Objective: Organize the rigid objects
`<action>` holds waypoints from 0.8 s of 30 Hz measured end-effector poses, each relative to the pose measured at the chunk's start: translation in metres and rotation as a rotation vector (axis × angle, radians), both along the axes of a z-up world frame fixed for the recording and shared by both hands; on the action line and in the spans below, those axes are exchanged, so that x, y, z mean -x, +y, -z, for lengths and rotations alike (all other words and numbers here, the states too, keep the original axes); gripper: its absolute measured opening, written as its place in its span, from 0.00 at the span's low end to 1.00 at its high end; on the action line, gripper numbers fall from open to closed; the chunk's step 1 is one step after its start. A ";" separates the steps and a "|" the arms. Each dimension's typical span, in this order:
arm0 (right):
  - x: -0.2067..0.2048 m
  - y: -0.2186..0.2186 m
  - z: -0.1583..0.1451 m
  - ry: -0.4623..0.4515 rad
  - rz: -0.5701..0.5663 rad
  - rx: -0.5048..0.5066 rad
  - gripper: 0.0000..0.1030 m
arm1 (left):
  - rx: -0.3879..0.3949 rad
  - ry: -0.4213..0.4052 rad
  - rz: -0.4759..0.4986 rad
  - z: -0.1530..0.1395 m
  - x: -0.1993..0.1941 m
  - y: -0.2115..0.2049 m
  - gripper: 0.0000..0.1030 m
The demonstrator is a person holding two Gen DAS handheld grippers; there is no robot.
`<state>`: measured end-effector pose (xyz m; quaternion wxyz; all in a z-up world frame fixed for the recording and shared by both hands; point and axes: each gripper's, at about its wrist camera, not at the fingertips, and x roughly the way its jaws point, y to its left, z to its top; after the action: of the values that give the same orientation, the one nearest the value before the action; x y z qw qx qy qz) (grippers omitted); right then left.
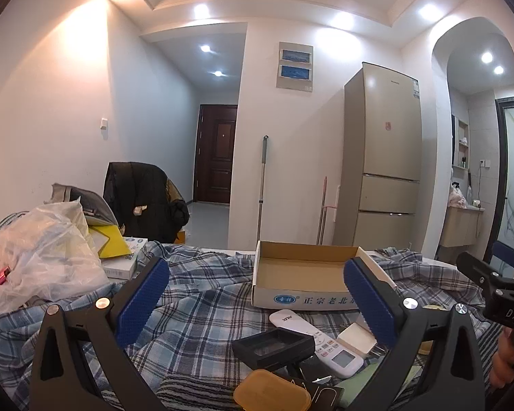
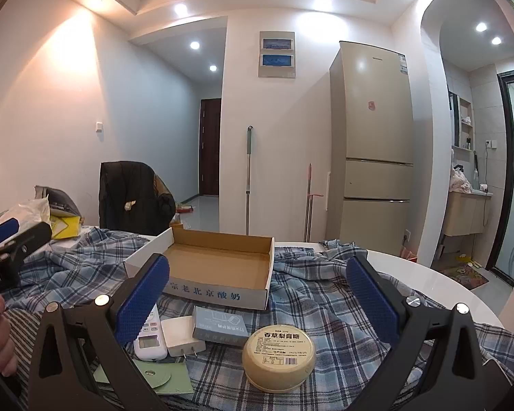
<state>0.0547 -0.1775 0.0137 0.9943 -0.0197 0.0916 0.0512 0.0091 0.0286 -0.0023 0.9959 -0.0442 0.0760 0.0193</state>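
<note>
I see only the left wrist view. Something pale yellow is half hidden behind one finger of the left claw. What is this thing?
Observer: It is a round cream tin with a printed label on its lid, lying flat on the plaid cloth.
Operator: Does the right claw hold anything? I see only its edge.
Observer: No. The right claw is open and empty, and the tin lies in front of it.
Operator: Is anything between the tin and the white charger?
Observer: Yes, a small grey box lies between the tin and the white charger.
</note>
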 end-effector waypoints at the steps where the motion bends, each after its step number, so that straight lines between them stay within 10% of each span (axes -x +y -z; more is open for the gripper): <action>1: 0.000 0.001 0.000 0.001 0.000 0.003 1.00 | 0.002 -0.006 0.000 0.000 0.001 0.001 1.00; 24: -0.007 -0.002 0.003 0.048 -0.001 -0.010 1.00 | 0.022 0.039 -0.001 0.001 -0.008 0.004 1.00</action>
<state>0.0620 -0.1794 0.0105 0.9919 -0.0134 0.1149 0.0526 0.0169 0.0325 -0.0033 0.9937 -0.0550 0.0955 0.0200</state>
